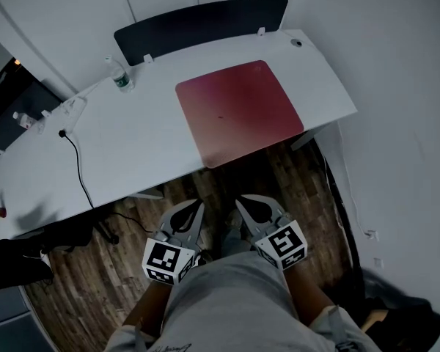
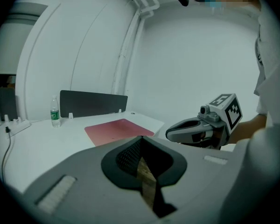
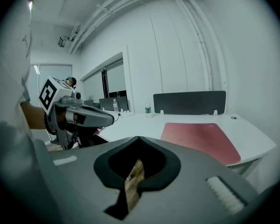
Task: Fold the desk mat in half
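Mat flat and unfolded, both tongs empty.
I see the desk mat (image 1: 240, 111) lying flat toward the right end of the table (image 1: 132, 145), its near side along the front edge. Left tongs (image 1: 197, 204) and right tongs (image 1: 243, 201) are each pinched together on nothing. They sit side by side off the front edge, clear of the mat, over the wood floor (image 1: 293, 189).

Part of the desk mat (image 2: 114, 129) is hidden behind the left tool (image 2: 141, 138).
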A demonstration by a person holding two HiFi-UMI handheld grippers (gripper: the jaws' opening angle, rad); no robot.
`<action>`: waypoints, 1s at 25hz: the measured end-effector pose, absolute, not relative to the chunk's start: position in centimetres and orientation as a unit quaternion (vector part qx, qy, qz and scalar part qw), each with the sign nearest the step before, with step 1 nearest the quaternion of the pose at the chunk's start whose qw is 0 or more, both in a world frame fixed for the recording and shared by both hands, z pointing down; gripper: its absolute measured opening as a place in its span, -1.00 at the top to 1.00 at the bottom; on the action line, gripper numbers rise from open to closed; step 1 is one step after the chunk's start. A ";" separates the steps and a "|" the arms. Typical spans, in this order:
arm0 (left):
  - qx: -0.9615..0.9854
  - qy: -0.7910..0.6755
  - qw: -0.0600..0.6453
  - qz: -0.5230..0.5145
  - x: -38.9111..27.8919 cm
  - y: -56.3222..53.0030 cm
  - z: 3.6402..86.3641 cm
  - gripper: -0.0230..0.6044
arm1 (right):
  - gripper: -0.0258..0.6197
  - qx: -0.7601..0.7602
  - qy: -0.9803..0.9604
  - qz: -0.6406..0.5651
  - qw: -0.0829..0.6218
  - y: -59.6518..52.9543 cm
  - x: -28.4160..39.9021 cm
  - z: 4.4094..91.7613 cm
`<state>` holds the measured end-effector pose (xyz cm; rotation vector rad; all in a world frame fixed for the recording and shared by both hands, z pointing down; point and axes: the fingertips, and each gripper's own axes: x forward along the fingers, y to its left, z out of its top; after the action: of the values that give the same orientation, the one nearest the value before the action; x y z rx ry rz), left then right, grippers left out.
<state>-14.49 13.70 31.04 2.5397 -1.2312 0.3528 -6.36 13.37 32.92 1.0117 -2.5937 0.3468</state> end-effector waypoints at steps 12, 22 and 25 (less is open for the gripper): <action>0.853 -0.484 0.144 0.132 -13.1 6.5 30.7 0.87 | 0.90 0.313 -0.930 0.100 0.163 4.7 -3.7 31.7; 0.845 -0.489 0.157 0.149 -14.2 4.3 31.8 0.87 | 0.90 0.302 -0.930 0.117 0.172 1.8 -3.9 33.3; 0.847 -0.482 0.162 0.156 -14.6 3.4 32.4 0.87 | 0.90 0.311 -0.926 0.125 0.176 1.0 -3.8 33.7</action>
<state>-14.64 3.41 32.37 2.4176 -1.3760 0.4442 -3.79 0.96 33.74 0.8821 -2.6218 0.3529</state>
